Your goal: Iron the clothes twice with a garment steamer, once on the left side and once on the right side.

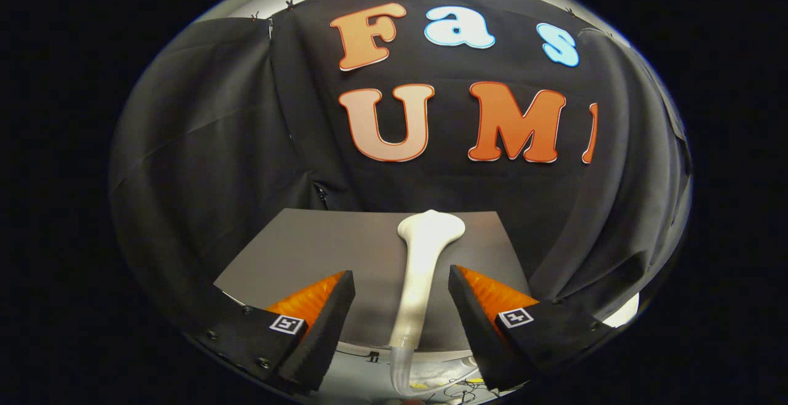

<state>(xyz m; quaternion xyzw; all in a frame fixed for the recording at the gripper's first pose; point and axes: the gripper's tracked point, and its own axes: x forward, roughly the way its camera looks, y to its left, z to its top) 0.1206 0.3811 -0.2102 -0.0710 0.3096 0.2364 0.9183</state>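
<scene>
**Steamer lying between our spread fingers**

We hold the tool [401,285] with its two wedge-shaped fingers [326,319] spread wide, nothing pinched. Each finger carries a ribbed inner pad and a small square black-and-white marker [287,324] near its base.

Between the fingers lies the white, smooth plastic garment steamer [418,276], touching neither one. Its slim handle runs straight away from us down the gap, then flares into a broad, rounded head [431,226] just beyond the fingertips. At the near end the handle joins a clear, ribbed flexible hose [400,365] that curves down below the fingers.

The steamer rests on a flat, matte grey rectangular board [320,251] spreading ahead of and beneath the fingers; we cannot tell whether it is cloth or a hard sheet. Under its near edge shows a pale desk [363,371]. Beyond the board hangs black, softly creased cloth [203,146].
</scene>
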